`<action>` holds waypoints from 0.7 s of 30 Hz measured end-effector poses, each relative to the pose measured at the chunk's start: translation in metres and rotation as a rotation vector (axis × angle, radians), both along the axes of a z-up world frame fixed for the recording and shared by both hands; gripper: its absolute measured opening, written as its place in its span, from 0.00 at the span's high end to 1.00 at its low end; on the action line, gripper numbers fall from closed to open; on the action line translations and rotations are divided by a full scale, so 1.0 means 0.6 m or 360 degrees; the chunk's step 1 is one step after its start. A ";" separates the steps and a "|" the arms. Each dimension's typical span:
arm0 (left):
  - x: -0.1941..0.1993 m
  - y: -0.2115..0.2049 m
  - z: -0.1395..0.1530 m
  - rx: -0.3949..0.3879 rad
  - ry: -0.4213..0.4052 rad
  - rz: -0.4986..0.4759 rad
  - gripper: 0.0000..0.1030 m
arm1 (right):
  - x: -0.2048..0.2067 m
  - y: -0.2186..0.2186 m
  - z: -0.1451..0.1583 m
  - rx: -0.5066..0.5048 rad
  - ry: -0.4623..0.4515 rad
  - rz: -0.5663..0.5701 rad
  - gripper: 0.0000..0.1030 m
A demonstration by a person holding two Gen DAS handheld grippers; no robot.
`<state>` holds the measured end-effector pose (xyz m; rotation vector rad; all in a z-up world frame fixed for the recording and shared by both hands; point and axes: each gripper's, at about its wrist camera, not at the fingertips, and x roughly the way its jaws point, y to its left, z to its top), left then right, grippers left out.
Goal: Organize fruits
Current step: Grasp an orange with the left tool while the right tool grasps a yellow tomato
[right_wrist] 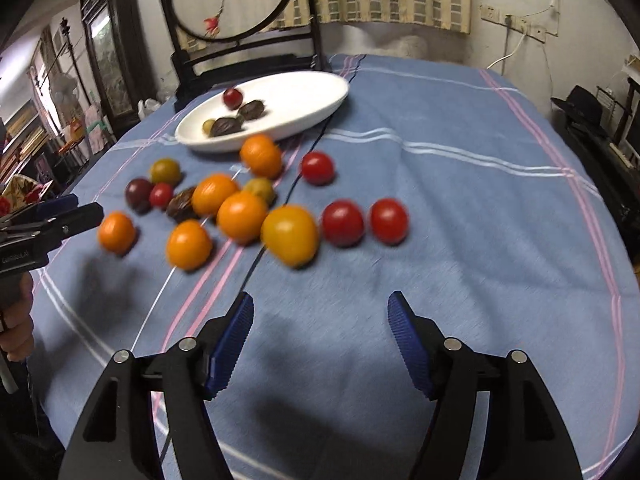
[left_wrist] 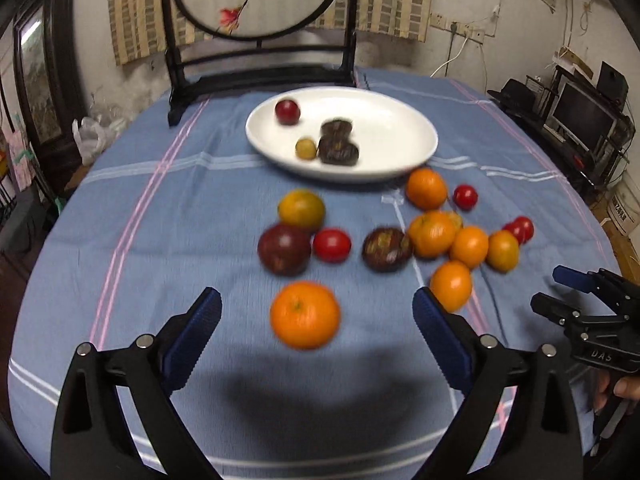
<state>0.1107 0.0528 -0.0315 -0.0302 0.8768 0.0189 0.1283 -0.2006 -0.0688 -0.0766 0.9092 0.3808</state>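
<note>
Both grippers tilt down over the blue-clothed surface (left_wrist: 132, 216). The left gripper (left_wrist: 317, 312) has its fingers wide apart, an orange (left_wrist: 305, 315) lying between them untouched. The right gripper (right_wrist: 321, 320) has its fingers apart and empty. Beyond lie scattered fruits (right_wrist: 242, 217), then a white plate (left_wrist: 392, 136) holding four.

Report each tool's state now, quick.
Left tool: open, holding nothing; an orange lies between its fingers.
Right tool: open, empty.

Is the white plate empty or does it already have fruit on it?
Not empty. The white plate holds four pieces: a dark red fruit, a small yellowish one and two dark brown ones.
</note>
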 end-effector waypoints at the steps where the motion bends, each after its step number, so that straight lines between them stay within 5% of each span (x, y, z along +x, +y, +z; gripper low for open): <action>1: -0.004 0.002 -0.005 0.0008 0.0006 0.0008 0.09 | -0.003 0.005 -0.003 -0.0016 0.0004 0.0010 0.31; 11: 0.010 0.012 -0.036 0.0035 0.0065 0.0007 0.10 | -0.019 0.028 -0.011 -0.0084 0.0002 0.0038 0.25; 12: 0.016 0.010 -0.039 0.0039 0.0083 0.0004 0.13 | -0.018 0.028 -0.011 -0.0087 0.0002 0.0039 0.25; 16: 0.026 -0.002 -0.056 0.0021 0.0139 -0.0051 0.56 | -0.017 0.028 -0.008 -0.0074 0.0002 0.0044 0.25; 21: 0.023 -0.008 -0.063 0.0061 0.0084 -0.0102 0.57 | -0.004 0.036 -0.009 -0.0090 0.0021 0.0039 0.22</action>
